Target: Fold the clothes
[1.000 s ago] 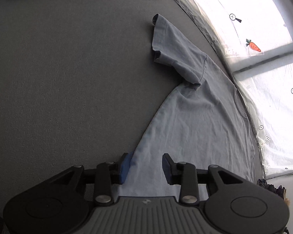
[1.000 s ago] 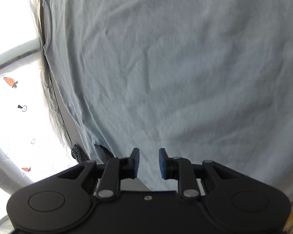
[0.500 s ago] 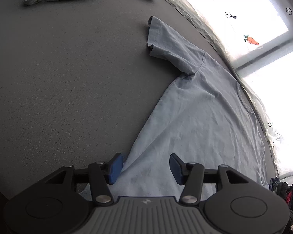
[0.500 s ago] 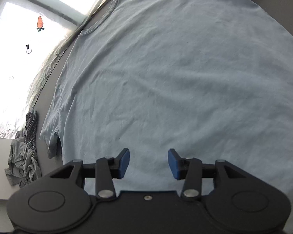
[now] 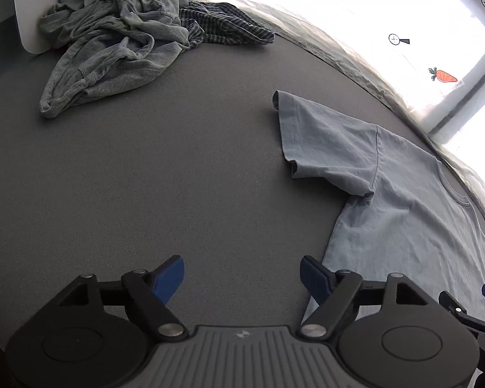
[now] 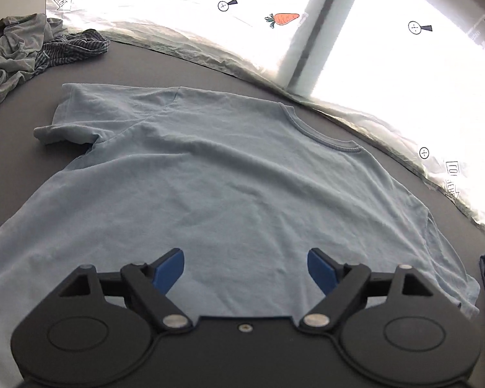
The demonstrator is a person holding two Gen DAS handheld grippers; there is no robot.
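Collar [image 6: 323, 139] shows plainly only from right gripper [image 6: 245, 266] (jaws apart).

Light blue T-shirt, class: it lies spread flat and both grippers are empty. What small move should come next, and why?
Probably bring the left gripper to the near sleeve and close on its cuff, to fold it inward. The light blue T-shirt already lies flat, both sets of jaws stand wide open and empty, and that sleeve sticks out sideways.

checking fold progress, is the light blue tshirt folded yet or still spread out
Spread out. The t-shirt lies flat on the grey table, both sleeves out, collar showing, no layer folded over. Both tongs are open above it.
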